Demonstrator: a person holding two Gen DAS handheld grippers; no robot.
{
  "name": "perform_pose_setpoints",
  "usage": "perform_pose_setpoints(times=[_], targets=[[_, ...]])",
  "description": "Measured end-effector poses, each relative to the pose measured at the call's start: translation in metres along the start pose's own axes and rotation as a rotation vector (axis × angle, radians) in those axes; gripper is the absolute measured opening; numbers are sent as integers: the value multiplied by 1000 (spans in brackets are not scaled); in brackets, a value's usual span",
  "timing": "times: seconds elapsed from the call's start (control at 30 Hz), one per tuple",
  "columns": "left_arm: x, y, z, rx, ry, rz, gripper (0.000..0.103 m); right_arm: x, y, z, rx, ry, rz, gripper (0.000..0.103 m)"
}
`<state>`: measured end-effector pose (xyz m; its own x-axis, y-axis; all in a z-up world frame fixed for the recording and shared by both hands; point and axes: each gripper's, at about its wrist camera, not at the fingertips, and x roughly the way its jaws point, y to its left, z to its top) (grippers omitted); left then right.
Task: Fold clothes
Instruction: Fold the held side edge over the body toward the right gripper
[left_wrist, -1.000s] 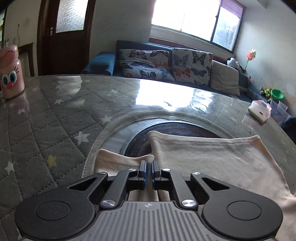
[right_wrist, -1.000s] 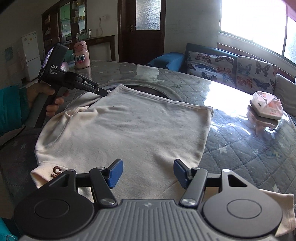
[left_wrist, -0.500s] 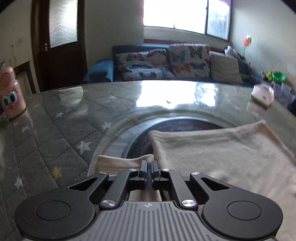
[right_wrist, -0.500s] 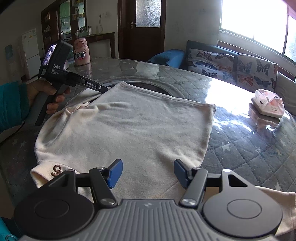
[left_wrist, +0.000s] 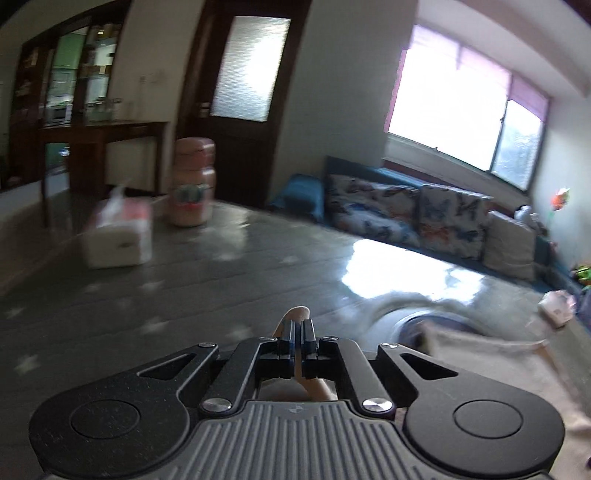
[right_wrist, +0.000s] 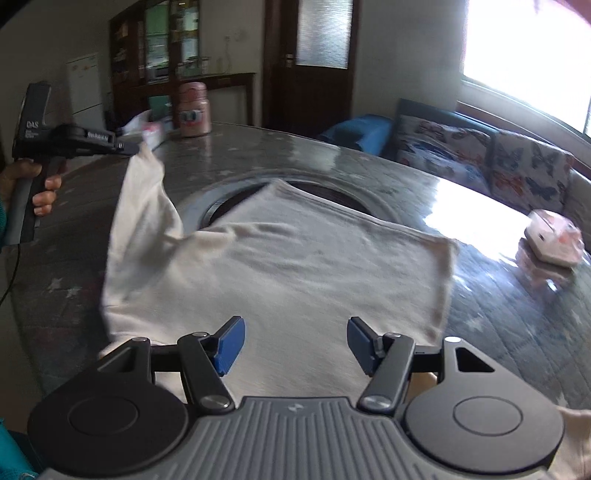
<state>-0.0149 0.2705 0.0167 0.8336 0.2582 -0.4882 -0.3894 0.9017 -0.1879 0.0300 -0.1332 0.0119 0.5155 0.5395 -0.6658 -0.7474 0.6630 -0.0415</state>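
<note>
**Soft shirt, sleeve lifted**

Though limp and light, the shirt (right_wrist: 295, 266) lies on the table (right_wrist: 498, 314); the left gripper (left_wrist: 297, 332) pinches its raised sleeve (right_wrist: 144, 192), a good hold. The right gripper (right_wrist: 293, 339) hangs spread wide above, holding nothing.

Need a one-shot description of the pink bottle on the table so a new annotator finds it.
Start at the round glass-topped table and go to its far edge, before the dark wooden door. The pink bottle stands upright there beside a tissue pack. It alone has cartoon eyes.
</note>
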Motion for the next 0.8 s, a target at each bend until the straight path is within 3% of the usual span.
perform_pose_setpoints(times=[0.17, 0.43, 0.57, 0.67, 0.8], targets=[[-7, 23, -23, -35, 41, 49, 3, 8, 32, 12, -102, 3, 96, 63], [2, 35, -32, -48, 103, 74, 4, 36, 93, 23, -270, 37, 260, 58], [1, 38, -32, -43, 103, 75, 12, 47, 115, 23, -341, 46, 291, 53], [2, 39, -30, -54, 96, 69, 30, 55, 121, 25, -358, 47, 300, 47], [13, 34, -28, -31, 108, 70, 28, 61, 128, 26, -374, 51, 299, 33]])
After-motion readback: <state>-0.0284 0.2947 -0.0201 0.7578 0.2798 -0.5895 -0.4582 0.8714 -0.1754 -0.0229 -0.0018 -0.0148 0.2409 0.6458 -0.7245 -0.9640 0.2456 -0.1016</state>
